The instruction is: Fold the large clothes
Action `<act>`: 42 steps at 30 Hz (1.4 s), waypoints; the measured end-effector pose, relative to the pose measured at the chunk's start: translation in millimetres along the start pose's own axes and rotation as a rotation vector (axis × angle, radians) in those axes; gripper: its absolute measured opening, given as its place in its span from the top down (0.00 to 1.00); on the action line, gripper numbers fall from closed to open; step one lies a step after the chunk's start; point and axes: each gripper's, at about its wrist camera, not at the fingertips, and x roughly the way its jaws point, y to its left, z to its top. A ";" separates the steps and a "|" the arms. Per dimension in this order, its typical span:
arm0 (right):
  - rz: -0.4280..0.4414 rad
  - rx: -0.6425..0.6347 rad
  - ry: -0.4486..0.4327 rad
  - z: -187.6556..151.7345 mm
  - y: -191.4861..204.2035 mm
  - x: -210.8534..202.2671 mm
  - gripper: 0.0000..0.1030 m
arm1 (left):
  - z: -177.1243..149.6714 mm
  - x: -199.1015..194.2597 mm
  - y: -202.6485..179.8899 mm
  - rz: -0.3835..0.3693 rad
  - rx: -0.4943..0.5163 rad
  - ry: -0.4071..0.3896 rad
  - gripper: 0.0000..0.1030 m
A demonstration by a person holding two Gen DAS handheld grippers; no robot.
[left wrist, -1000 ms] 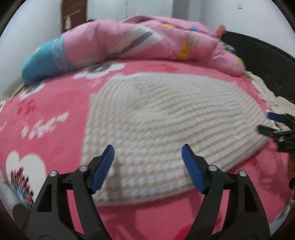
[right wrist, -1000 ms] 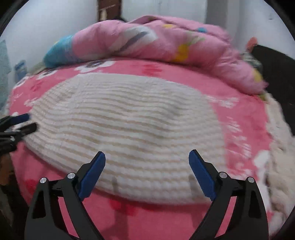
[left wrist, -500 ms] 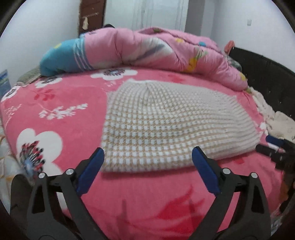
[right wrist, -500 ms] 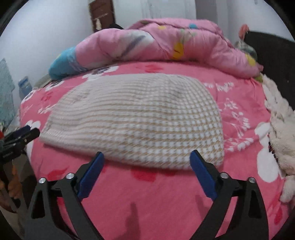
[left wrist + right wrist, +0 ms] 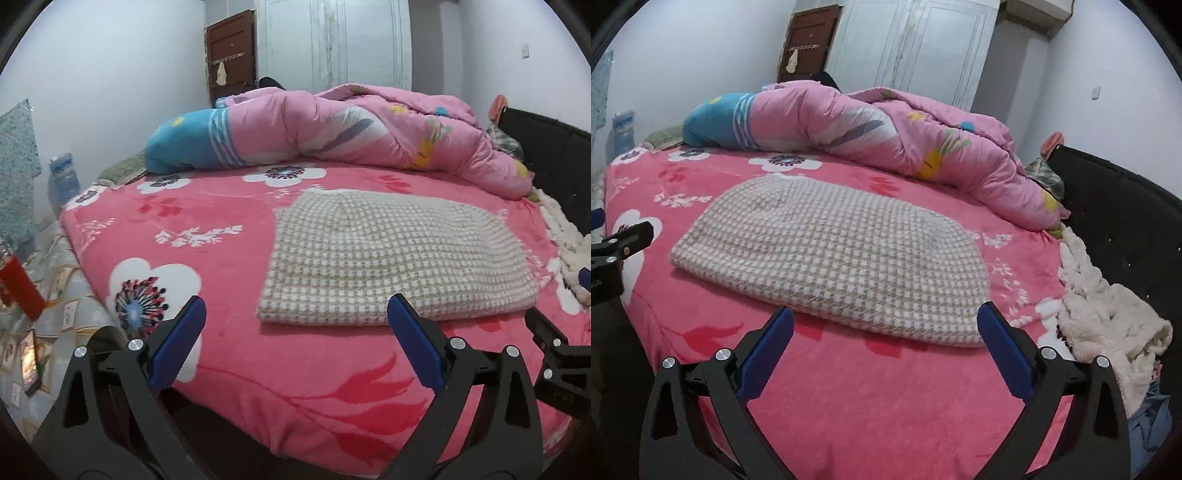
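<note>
Folded checked garment (image 5: 399, 258) on pink bedspread (image 5: 207, 236), hand-held grippers spread, empty

Beige-and-white checked garment (image 5: 395, 258) lies folded flat on bed.

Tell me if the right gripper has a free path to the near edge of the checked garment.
Probably yes. The right gripper is open and empty, and only bare pink bedspread lies between its fingers and the folded checked garment. The left gripper is off to the side, apart from it.
</note>
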 end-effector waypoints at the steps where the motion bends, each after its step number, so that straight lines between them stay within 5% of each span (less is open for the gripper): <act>1: 0.007 0.005 0.007 0.3 -0.5 -0.4 0.06 | 0.2 -1.1 -0.4 0.004 0.001 0.004 0.08; 8: 0.085 0.060 0.051 -1.5 -9.2 4.2 0.06 | -2.9 3.6 -11.9 -0.007 0.063 0.048 0.08; 22: 0.206 0.147 0.159 -9.7 -13.5 22.9 0.06 | -15.2 23.7 -20.9 -0.071 0.009 0.153 0.08; 42: 0.238 0.186 0.220 -7.3 -12.4 33.1 0.06 | -20.8 46.7 -19.5 -0.115 -0.055 0.266 0.08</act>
